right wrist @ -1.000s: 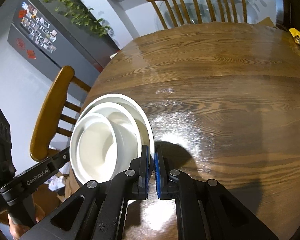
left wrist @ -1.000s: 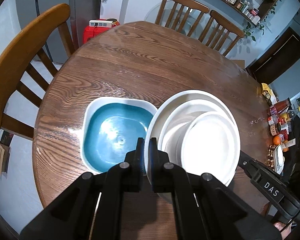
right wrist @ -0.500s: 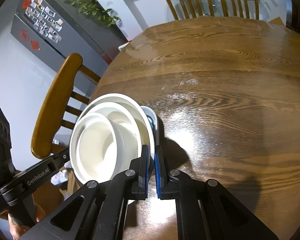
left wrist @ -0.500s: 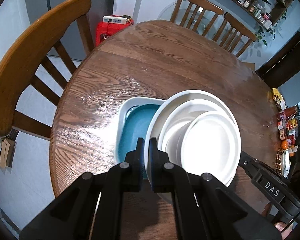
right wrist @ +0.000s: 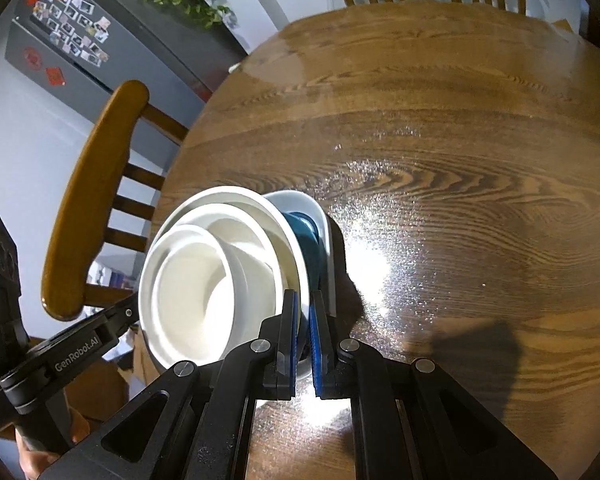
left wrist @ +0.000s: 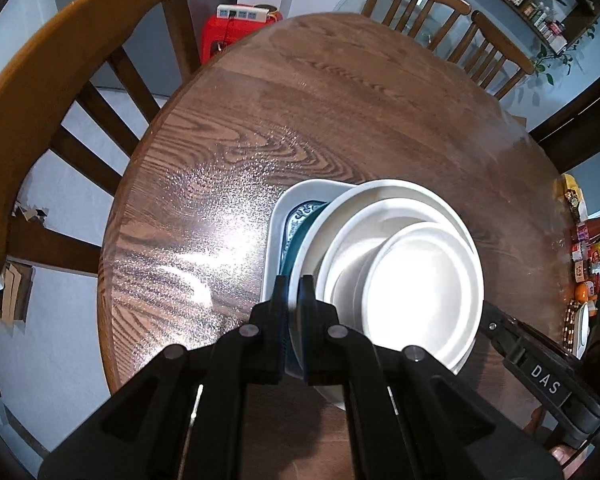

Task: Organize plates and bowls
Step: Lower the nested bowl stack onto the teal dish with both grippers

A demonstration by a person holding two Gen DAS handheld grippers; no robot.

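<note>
A stack of three nested round dishes (left wrist: 396, 280) is sitting over a square dish (left wrist: 276, 248) on a round wooden table (left wrist: 240, 160), the smallest dish (left wrist: 420, 296) lying in the middle bowl (left wrist: 348, 256), which is lying in the widest plate (left wrist: 364, 192). The left gripper (left wrist: 294, 292) is pinching the stack's rim on its left side and the right gripper (right wrist: 303, 312) is pinching the opposite rim, with the square dish showing beyond the stack's edge in both wrist views. One chair (left wrist: 60, 80) is standing to the left of the table, and two more chairs (left wrist: 452, 20) are standing behind its far edge.
</note>
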